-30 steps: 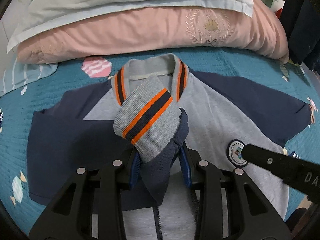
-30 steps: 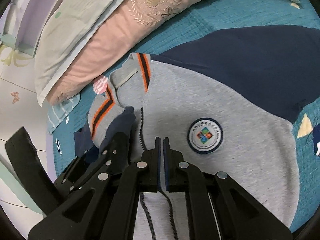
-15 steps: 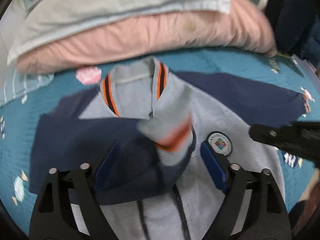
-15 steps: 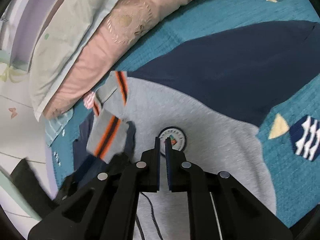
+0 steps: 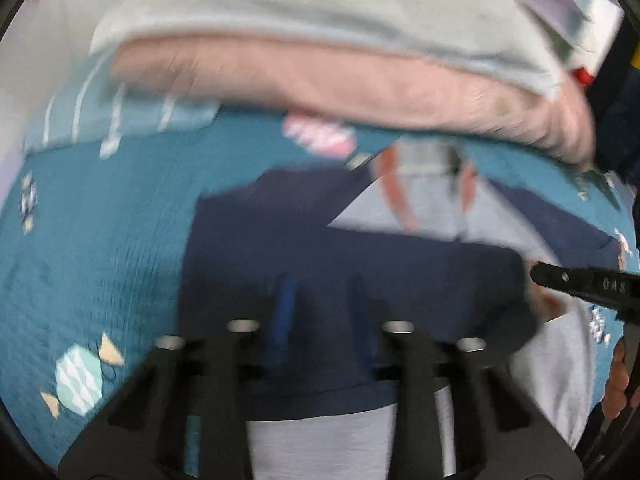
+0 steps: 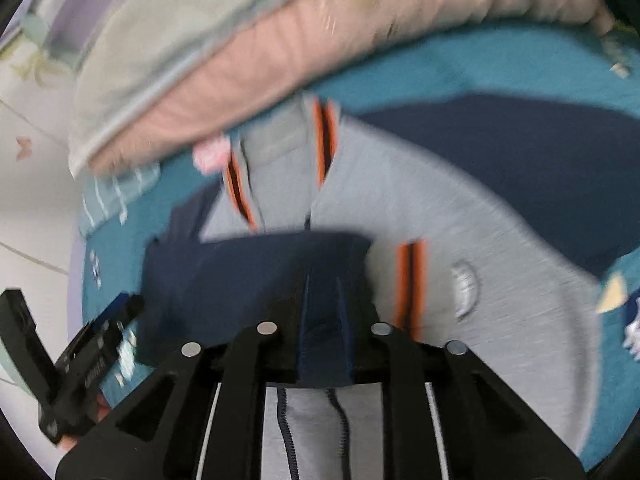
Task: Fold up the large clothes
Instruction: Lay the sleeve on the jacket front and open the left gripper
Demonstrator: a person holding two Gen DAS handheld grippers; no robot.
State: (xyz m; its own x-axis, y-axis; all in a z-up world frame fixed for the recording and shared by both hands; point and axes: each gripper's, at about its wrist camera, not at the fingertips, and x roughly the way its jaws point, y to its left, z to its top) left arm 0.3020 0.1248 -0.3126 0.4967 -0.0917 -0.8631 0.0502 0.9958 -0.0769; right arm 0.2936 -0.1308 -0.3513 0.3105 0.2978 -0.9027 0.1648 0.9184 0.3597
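A grey zip jacket with navy sleeves and an orange-striped collar lies flat on the teal bedspread. One navy sleeve is folded across its chest, its striped cuff lying beside the round badge. My left gripper hovers over the folded sleeve, jaws part open and holding nothing. My right gripper is over the same sleeve, jaws part open, nothing visibly held. Both views are blurred.
A pink pillow and a pale green one lie along the head of the bed, just beyond the collar. The other navy sleeve stretches out to the right. A white wall is at the left.
My left gripper opened and let go of the sleeve cuff, which now lies across the chest, then swung left. My right gripper has opened from shut and moved over the folded sleeve.
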